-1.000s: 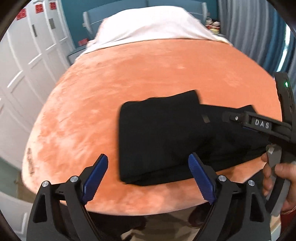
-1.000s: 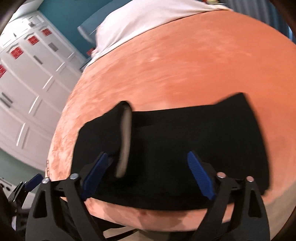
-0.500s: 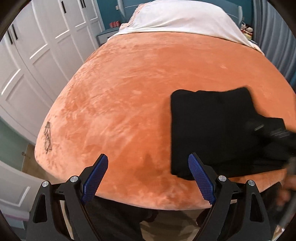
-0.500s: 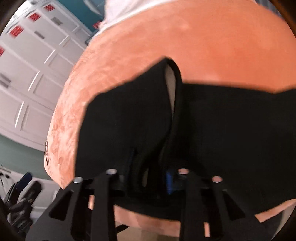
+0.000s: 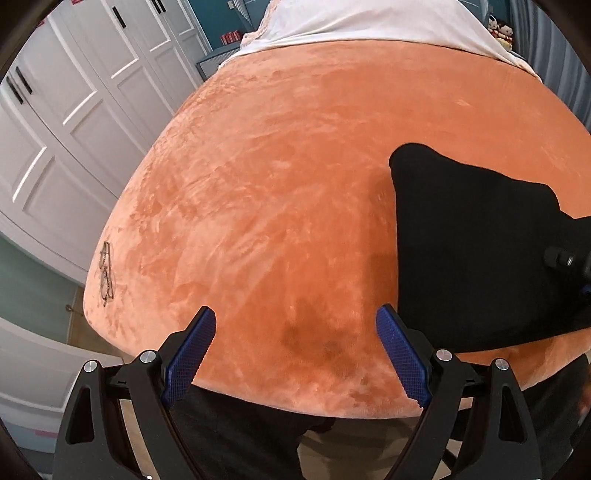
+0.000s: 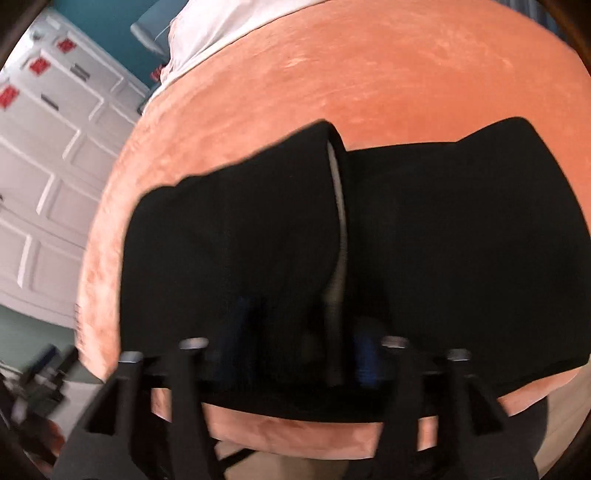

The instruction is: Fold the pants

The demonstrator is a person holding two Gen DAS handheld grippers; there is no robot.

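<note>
The black pants [image 6: 443,240] lie folded near the front edge of the orange bed cover [image 5: 277,184]. In the left wrist view the pants [image 5: 472,251] sit at the right. My left gripper [image 5: 295,354] is open over bare cover, its right pad just left of the pants' near corner. My right gripper [image 6: 303,343] is low over the pants and blurred. Its jaws are opening, and a raised fold [image 6: 338,221] with a pale lining stands between them, pads apart from it. Part of the right gripper [image 5: 565,258] shows over the pants.
A pair of glasses [image 5: 106,275] lies on the cover's left edge. White wardrobe doors [image 5: 74,110] stand to the left, and white bedding [image 5: 369,22] covers the far end. A person's dark-clad legs [image 5: 240,435] are just below the bed's front edge.
The left gripper swung left off the pants onto bare cover, staying open. The right gripper dropped onto the pants, shut on a raised fold half a second ago, and now has its jaws apart again.
</note>
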